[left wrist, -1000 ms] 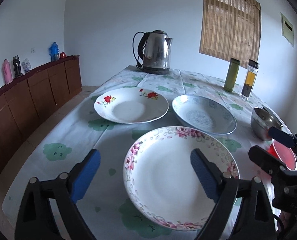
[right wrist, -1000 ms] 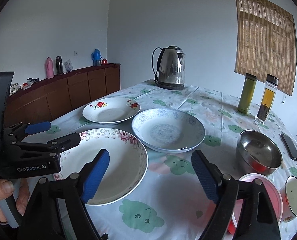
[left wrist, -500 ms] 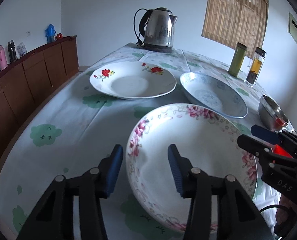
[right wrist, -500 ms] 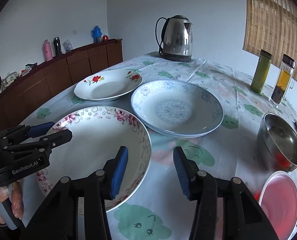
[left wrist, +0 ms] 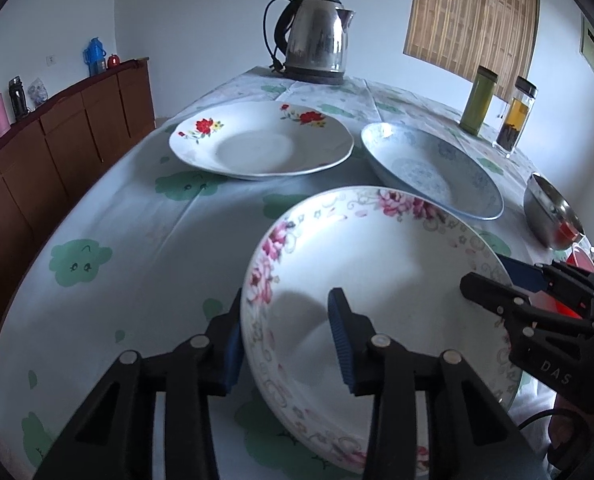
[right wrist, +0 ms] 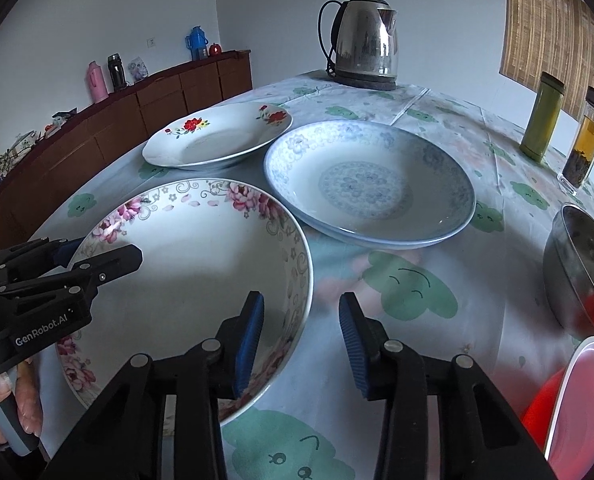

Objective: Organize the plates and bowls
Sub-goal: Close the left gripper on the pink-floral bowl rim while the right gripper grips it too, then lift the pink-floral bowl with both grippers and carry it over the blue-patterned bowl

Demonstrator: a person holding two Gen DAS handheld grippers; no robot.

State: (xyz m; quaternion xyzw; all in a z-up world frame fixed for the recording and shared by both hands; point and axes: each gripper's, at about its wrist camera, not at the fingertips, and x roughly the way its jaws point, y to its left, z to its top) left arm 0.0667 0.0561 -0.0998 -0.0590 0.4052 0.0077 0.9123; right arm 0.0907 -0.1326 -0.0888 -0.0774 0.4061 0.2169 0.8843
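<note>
A: What's the biggest thing in sight?
B: The table (left wrist: 109,216) under a cloth with green cloud faces, then the kettle (left wrist: 317,38) far ahead of both grippers.

A: And the dishes?
B: The pink-flowered plate (left wrist: 377,276) sits right at the fingertips. The left gripper (left wrist: 287,344) straddles its near-left rim, one finger outside and one over the inside, with a gap showing, so no firm pinch yet. The right gripper (right wrist: 299,340) straddles the opposite rim the same way, jaws narrowed but not pressed onto it.

A: The others?
B: Ahead of the right gripper lies the blue-patterned plate (right wrist: 369,188); ahead-left, the red-flowered plate (right wrist: 217,138). To its right stands the steel bowl (right wrist: 581,268), with the red lid (right wrist: 581,404) nearer.
</note>
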